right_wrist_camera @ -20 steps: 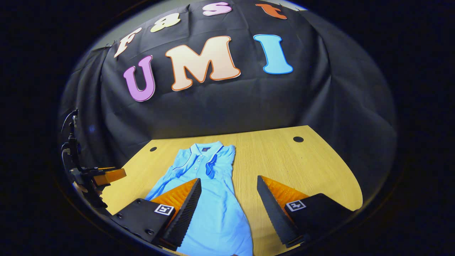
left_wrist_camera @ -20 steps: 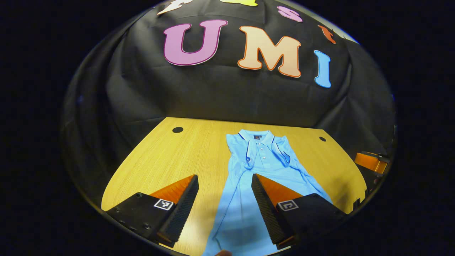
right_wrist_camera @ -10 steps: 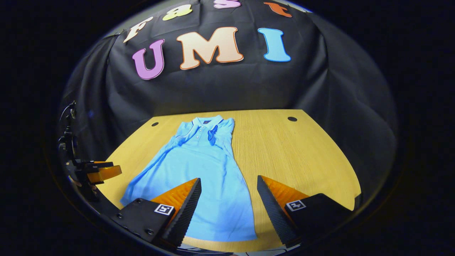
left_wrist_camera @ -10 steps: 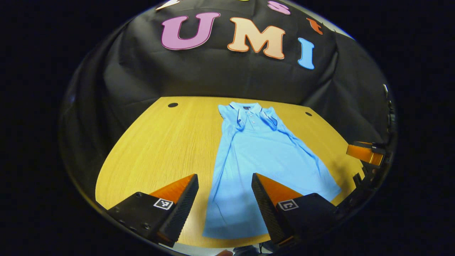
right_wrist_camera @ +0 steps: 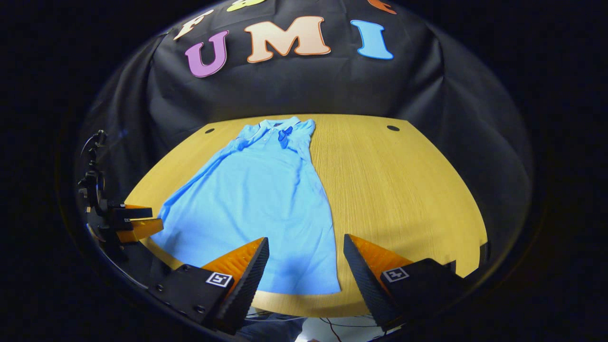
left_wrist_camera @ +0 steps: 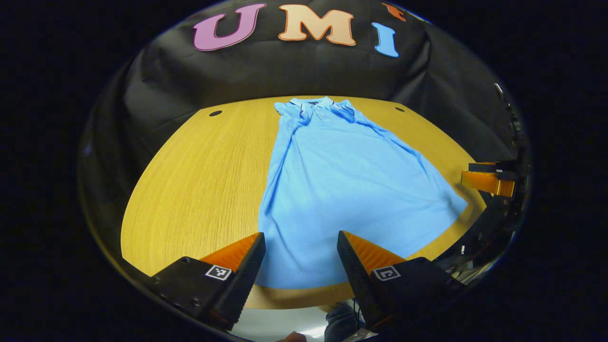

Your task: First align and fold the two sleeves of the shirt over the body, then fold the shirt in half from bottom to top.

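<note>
On wooden table point(left_wrist_camera: 190, 180), blue shirt point(left_wrist_camera: 342, 180), label unreadable

I see the light blue polo shirt point(left_wrist_camera: 342, 185) lying flat on its back, collar at the far end, both sleeves folded over its chest, hem spread wide toward me.

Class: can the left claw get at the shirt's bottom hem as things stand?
Probably yes. The left claw is open and empty above the hem of the shirt, which lies flat near the table edge with nothing between them.
</note>
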